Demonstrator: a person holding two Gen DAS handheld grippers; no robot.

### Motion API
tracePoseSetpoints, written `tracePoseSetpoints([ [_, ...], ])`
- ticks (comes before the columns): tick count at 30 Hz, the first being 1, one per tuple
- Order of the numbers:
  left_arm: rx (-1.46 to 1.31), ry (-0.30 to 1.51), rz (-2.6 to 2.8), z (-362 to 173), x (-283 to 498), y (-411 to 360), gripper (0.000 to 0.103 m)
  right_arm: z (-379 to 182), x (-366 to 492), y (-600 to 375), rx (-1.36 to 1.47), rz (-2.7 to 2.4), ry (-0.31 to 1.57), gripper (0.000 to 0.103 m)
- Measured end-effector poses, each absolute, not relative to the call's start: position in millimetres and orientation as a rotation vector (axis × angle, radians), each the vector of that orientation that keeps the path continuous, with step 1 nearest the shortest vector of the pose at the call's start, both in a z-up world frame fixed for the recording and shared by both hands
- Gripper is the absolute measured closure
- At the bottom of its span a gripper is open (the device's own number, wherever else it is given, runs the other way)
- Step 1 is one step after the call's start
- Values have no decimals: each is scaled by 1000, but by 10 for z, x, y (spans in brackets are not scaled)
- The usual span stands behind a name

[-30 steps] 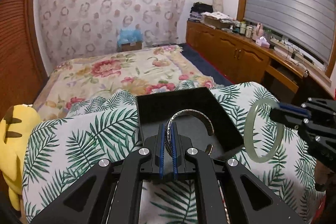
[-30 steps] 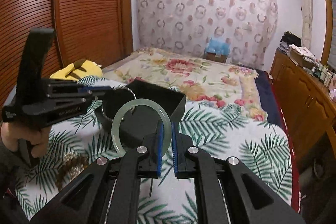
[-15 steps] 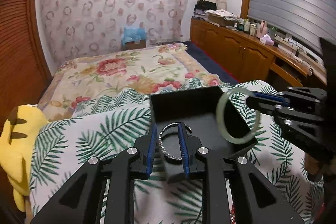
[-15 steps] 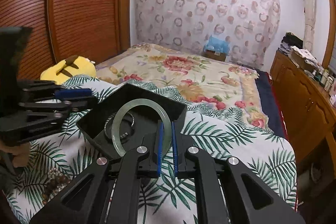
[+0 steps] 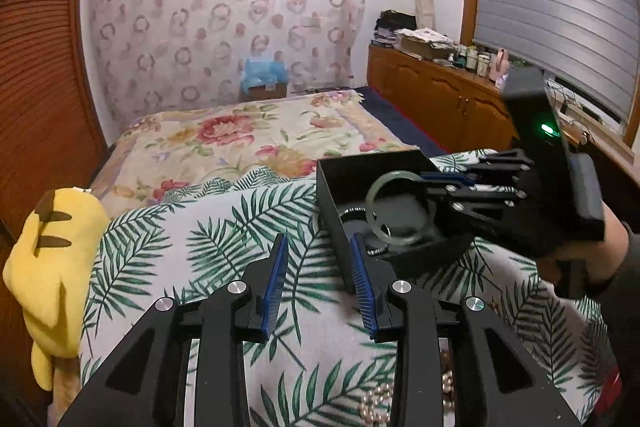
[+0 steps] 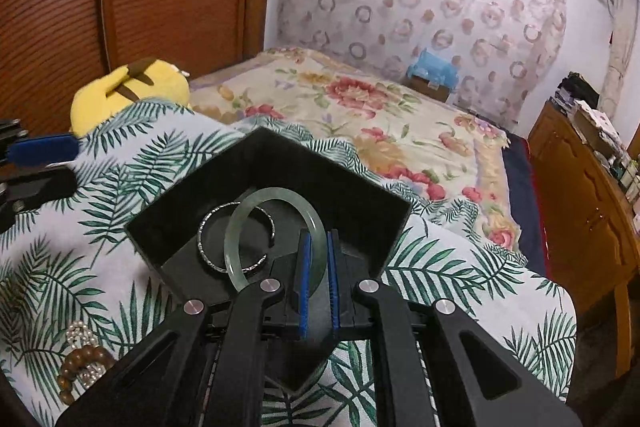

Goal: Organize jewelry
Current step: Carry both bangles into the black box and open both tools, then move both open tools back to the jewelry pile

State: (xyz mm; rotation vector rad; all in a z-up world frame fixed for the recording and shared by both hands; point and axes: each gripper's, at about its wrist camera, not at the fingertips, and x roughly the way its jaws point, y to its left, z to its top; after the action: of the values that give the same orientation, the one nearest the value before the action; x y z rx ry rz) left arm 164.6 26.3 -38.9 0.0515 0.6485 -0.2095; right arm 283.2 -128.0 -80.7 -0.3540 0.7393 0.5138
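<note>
Right gripper [image 6: 317,279] reaching over black box [image 6: 360,195], pinching jade bangle [image 6: 272,227] upright above silver bracelet [image 6: 208,227] inside; left gripper [image 5: 320,283] spread wide, holding nothing, over leaf-print cloth [image 5: 180,239].

Right gripper [image 6: 317,279] grips jade bangle [image 6: 256,223] over black box [image 6: 352,203]; silver bracelet [image 6: 208,247] lies inside. Bead bracelets [image 6: 82,363] near left on leaf-print cloth [image 6: 460,267].

Black gripper [image 5: 318,269] frames, blue ribbed fingers [image 6: 306,279], silver round screws.
</note>
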Motion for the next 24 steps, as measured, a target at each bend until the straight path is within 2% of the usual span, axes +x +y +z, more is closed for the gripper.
tracePoseSetpoints([
  [13, 61, 685, -247, -577, 1423, 199, 73, -713, 2821, -1281, -338, 536, 732, 92],
  [24, 60, 722, -291, -759, 1118, 68, 72, -549, 2038, -1653, -234, 624, 659, 92],
])
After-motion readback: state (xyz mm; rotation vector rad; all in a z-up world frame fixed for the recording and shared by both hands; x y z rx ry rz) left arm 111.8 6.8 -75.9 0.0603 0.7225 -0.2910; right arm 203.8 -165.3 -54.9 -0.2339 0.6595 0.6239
